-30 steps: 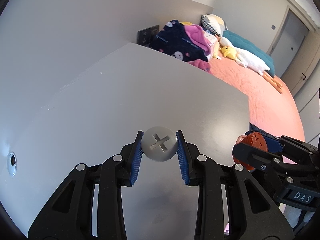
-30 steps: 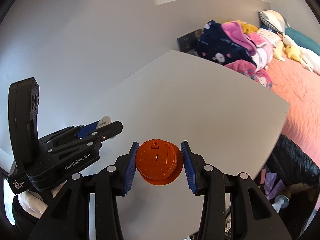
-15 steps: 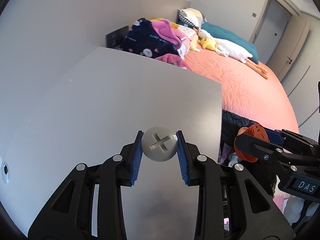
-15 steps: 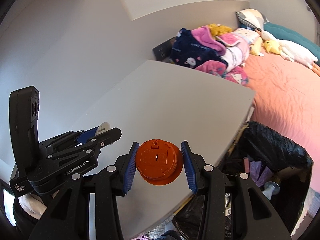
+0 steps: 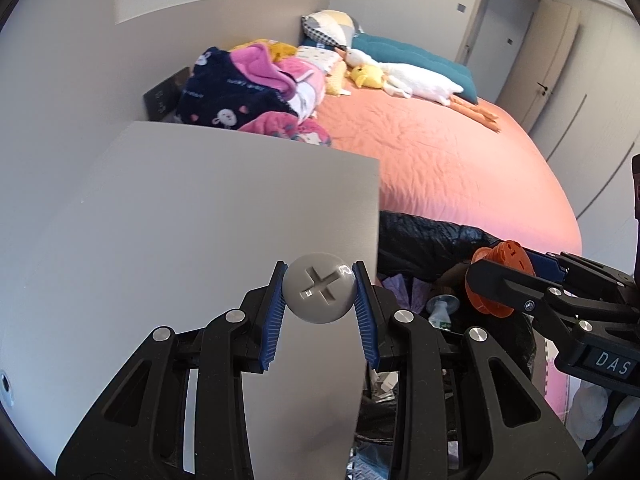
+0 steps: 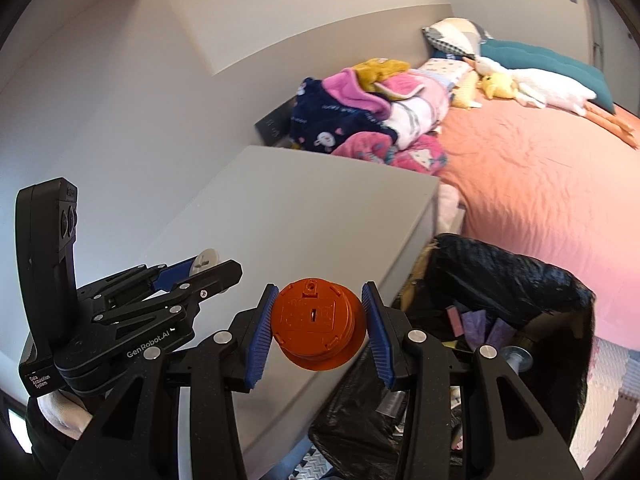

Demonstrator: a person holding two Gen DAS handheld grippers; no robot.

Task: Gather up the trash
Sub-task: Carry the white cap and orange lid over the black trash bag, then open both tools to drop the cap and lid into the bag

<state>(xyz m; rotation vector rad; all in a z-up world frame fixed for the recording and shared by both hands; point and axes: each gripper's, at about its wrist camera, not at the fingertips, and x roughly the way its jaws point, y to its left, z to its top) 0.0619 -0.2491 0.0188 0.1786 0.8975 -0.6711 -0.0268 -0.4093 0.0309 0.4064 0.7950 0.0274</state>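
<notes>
A grey table (image 5: 200,220) lies beneath me, a black trash bag (image 6: 520,276) open beside its edge. My left gripper (image 5: 319,296) clamps a grey screw-head piece (image 5: 319,294); my right gripper (image 6: 318,324) clamps an orange cap (image 6: 316,322), both tilted downward.

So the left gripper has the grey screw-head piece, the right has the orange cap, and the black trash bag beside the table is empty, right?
Not quite: the black trash bag already holds trash; the right wrist view shows purple scraps and other items inside. The rest stands: the left gripper is clamped on the grey screw-head piece, and the right gripper is clamped on the orange cap, beside the table.
</notes>
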